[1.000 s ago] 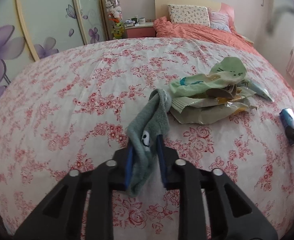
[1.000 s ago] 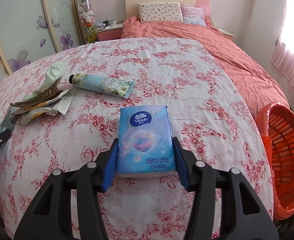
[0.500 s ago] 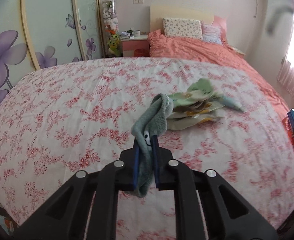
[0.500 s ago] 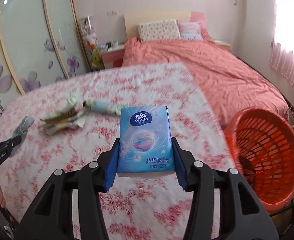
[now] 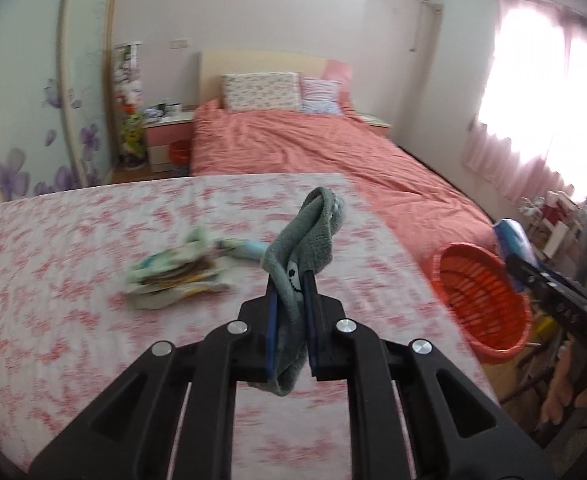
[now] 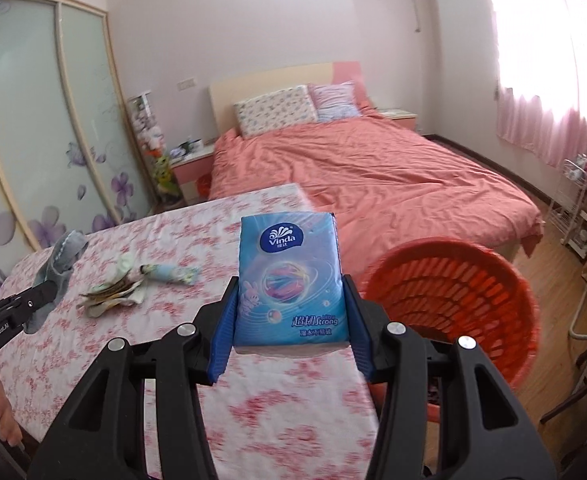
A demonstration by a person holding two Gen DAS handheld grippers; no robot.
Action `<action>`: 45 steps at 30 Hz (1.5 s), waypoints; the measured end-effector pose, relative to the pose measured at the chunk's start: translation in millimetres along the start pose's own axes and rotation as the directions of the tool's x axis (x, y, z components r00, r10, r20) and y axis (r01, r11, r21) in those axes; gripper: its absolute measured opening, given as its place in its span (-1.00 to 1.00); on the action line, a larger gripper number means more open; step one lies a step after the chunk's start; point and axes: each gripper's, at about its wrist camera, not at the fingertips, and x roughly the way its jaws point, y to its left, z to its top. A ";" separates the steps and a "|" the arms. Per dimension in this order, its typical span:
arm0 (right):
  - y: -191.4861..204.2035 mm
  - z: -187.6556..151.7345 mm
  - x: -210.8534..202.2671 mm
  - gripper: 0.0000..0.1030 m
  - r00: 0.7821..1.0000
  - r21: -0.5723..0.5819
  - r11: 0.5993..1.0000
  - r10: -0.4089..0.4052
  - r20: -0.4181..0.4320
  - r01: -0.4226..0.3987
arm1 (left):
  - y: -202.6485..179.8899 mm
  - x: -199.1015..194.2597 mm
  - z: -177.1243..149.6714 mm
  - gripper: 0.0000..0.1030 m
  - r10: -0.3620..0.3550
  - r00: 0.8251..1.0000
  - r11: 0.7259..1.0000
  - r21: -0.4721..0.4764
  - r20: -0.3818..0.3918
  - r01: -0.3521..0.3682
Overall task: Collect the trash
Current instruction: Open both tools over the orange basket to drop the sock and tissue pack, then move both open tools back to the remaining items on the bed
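My left gripper [image 5: 290, 280] is shut on a grey-green sock [image 5: 307, 240] that folds over above the fingers and hangs below them, lifted over the floral bed cover [image 5: 73, 320]. My right gripper [image 6: 291, 280] is shut on a blue Vinda tissue pack [image 6: 289, 272], held up beside the orange basket [image 6: 453, 300]. In the left wrist view the basket [image 5: 481, 300] stands at the right, past the bed's edge, with the right gripper's tissue pack [image 5: 513, 240] above it. A pile of wrappers [image 5: 173, 276] and a pale tube [image 5: 245, 246] lie on the cover.
A second bed with a salmon cover [image 6: 373, 176] stretches behind, with pillows [image 6: 275, 114] at its head. Floral sliding wardrobe doors [image 6: 33, 140] stand left, a nightstand [image 5: 165, 136] at the back. A white rack [image 6: 577, 216] and pink curtains [image 6: 533, 100] are at right.
Both grippers have risen and swung right with the sock and the tissue pack still held. The orange basket has come into the left wrist view and grown nearer in the right wrist view.
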 end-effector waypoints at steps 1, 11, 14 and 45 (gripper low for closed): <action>-8.3 0.5 -1.4 -0.05 1.000 0.011 1.000 -0.014 0.007 0.014 | -14.3 3.6 2.1 -0.75 -0.033 0.999 0.999 0.010 -0.003 0.033; -84.1 -1.4 -5.9 -0.04 0.995 0.148 0.985 -0.092 0.036 0.086 | -132.5 46.5 8.6 -0.75 -0.251 0.966 0.961 0.103 -0.066 0.257; -105.2 -3.1 -2.1 -0.04 0.994 0.190 0.977 -0.106 0.035 0.098 | -164.0 64.0 7.9 -0.75 -0.292 0.952 0.945 0.127 -0.093 0.302; -110.8 -23.9 39.7 0.28 0.986 0.168 0.972 -0.154 -0.059 0.162 | -100.8 138.0 -16.6 -0.09 -0.027 0.983 0.987 0.151 -0.184 0.055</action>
